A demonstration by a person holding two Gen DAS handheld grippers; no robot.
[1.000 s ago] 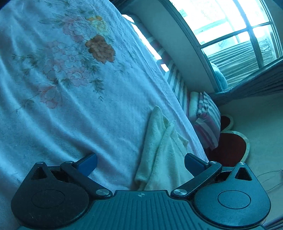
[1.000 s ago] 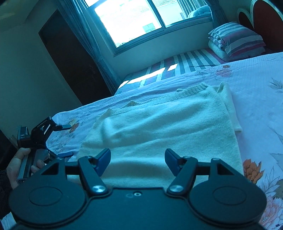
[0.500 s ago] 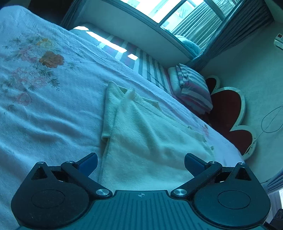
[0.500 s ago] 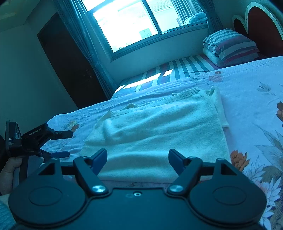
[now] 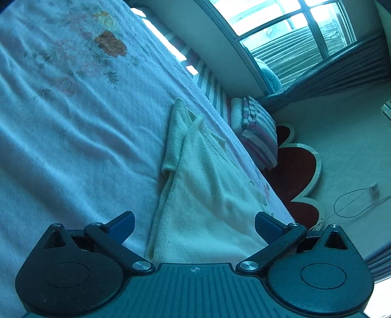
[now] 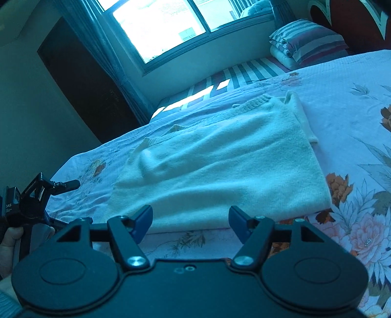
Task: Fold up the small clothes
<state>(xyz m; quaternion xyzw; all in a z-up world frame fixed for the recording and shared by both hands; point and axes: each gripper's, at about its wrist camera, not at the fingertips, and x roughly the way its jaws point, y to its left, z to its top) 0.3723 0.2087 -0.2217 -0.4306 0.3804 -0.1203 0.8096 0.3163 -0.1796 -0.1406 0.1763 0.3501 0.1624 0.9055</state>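
A pale cream knitted sweater lies folded on the floral bedspread. It also shows in the left wrist view, stretching away from the fingers. My left gripper is open and empty, just short of the sweater's near edge. My right gripper is open and empty, at the sweater's near edge, above the bedspread. The left gripper also shows in the right wrist view, held by a hand at the far left, off the sweater.
Striped pillows are stacked by the red headboard. A striped sheet lies under the window. A dark doorway is at the left. A cable lies on the floor beside the bed.
The left gripper has swung and tilted, so the sweater now lies more upright in its view. The right gripper has drawn slightly back and tilted; the sweater has not moved.
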